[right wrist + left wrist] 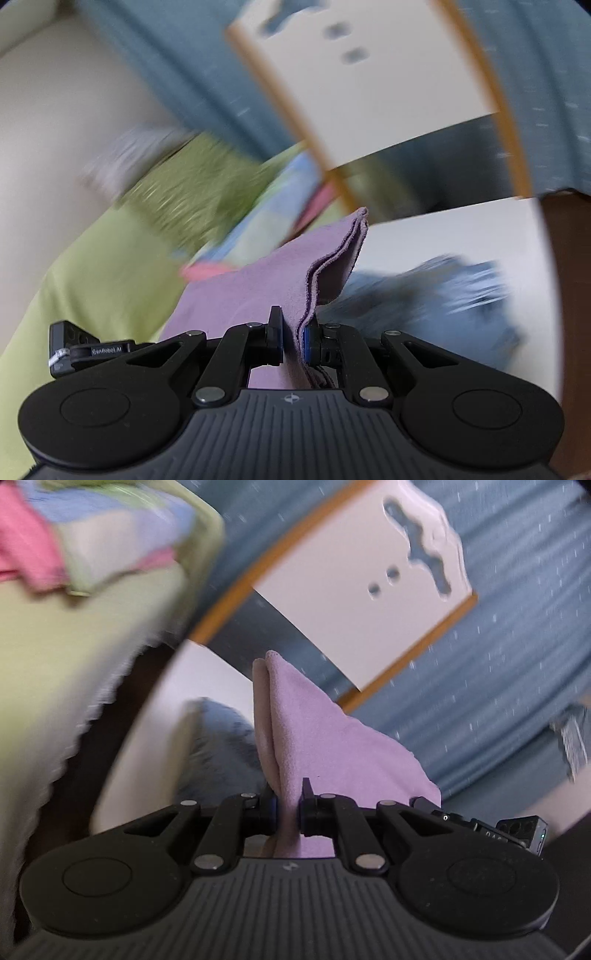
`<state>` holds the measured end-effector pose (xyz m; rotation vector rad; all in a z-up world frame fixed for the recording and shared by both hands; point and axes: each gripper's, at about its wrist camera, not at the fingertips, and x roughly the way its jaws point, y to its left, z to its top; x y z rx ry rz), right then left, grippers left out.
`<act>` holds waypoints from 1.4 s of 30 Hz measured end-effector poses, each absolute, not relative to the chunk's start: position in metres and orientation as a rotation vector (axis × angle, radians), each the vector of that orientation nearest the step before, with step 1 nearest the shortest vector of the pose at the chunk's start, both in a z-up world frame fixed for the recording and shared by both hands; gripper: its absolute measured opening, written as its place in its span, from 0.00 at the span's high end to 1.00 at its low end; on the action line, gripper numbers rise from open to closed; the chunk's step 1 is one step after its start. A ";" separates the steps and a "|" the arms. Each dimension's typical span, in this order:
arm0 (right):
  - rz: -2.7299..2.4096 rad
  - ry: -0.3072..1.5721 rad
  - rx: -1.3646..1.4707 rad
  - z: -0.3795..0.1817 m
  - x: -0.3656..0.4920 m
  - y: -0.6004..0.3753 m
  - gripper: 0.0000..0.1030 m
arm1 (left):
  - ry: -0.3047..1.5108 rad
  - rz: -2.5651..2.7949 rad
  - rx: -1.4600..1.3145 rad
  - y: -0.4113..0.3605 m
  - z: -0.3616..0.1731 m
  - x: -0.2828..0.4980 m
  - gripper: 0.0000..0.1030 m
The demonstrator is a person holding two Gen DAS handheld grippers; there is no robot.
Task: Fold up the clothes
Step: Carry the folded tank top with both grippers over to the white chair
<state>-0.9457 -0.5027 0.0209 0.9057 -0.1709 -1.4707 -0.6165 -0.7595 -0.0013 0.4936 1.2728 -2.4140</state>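
Left gripper (pixel 288 808) was clamped on a soft lilac microfibre cloth (pixel 314 731), the fabric pinched between both jaws and rising straight ahead of them in a doubled fold. Right gripper (pixel 293 341) was likewise closed on the same lilac cloth (pixel 280 280), with layered hems showing at the pinch. The cloth hung in the air between the two tools, clear of the surfaces beneath.

In the left wrist view, the cloth's long axis ran forward from the jaws, its folded tip pointing up and away; in the right wrist view the tip leaned up and to the right.

Just behind the cloth lay a crumpled blue-grey garment (pixel 436 295) on a white tabletop (pixel 461 229). A white board with orange edging and cut-out holes (pixel 365 587) stood farther back against a blue speckled fabric backdrop (pixel 517 646). To one side, a lime-green cover (pixel 74 657) carried a blurred stack of pink, blue and green folded cloths (pixel 92 535). Motion blur obscured finer detail there.
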 end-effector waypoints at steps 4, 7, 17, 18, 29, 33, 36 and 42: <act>-1.570 -0.217 0.974 -0.003 -0.979 -0.511 0.91 | 1.261 -2.457 0.605 -0.778 -0.019 -0.664 0.93; -1.593 -0.252 1.018 -0.019 -0.993 -0.515 0.91 | 1.265 -2.463 0.655 -0.788 -0.031 -0.675 0.93; -1.581 -0.233 1.089 -0.050 -1.006 -0.540 0.91 | 1.259 -2.453 0.703 -0.809 -0.059 -0.670 0.93; -1.580 -0.230 1.096 -0.053 -1.007 -0.542 0.91 | 1.262 -2.452 0.701 -0.809 -0.062 -0.669 0.93; -1.590 -0.256 1.191 -0.094 -1.024 -0.555 0.72 | 1.385 -2.429 0.677 -0.838 -0.094 -0.668 0.79; -1.587 -0.350 1.191 -0.099 -1.033 -0.551 0.65 | 1.492 -2.405 0.582 -0.857 -0.097 -0.668 0.70; -1.595 -0.375 1.195 -0.105 -1.036 -0.553 0.66 | 1.517 -2.384 0.544 -0.868 -0.101 -0.673 0.71; -1.647 -0.365 1.023 -0.098 -1.025 -0.546 0.95 | 1.254 -2.478 0.563 -0.860 -0.085 -0.683 0.94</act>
